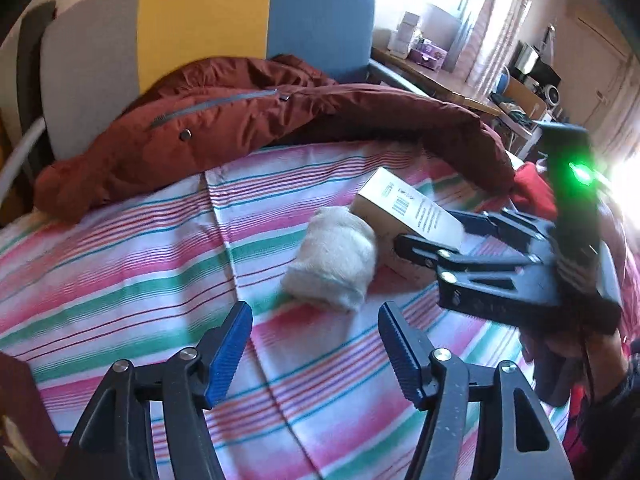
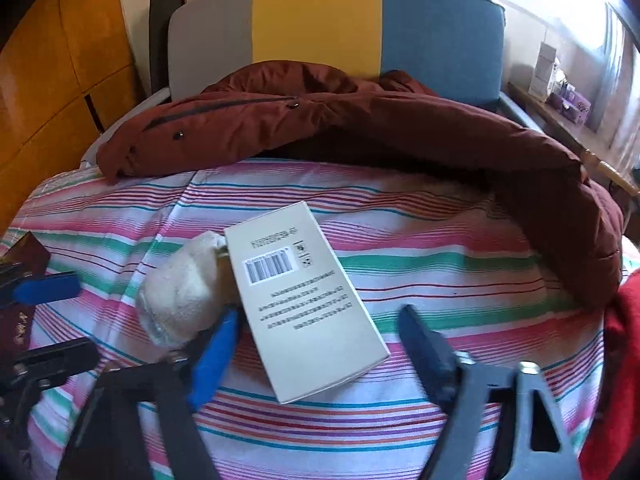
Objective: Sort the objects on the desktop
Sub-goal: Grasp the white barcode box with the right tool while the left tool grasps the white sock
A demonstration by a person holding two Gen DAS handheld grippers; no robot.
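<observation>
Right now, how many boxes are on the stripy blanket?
1. The pale box with a barcode lies flat on the striped blanket, touching the fluffy white bundle on its left. The right gripper straddles its near end. More could hide under the red coat.

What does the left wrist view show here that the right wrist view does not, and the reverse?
Only the left wrist view: the right gripper from outside, green light lit, jaws around the box end.

Only the right wrist view: the barcode label on the box top, and orange wooden panels.

Both: cream box, fluffy white bundle touching it, striped sheet, rust jacket.
</observation>
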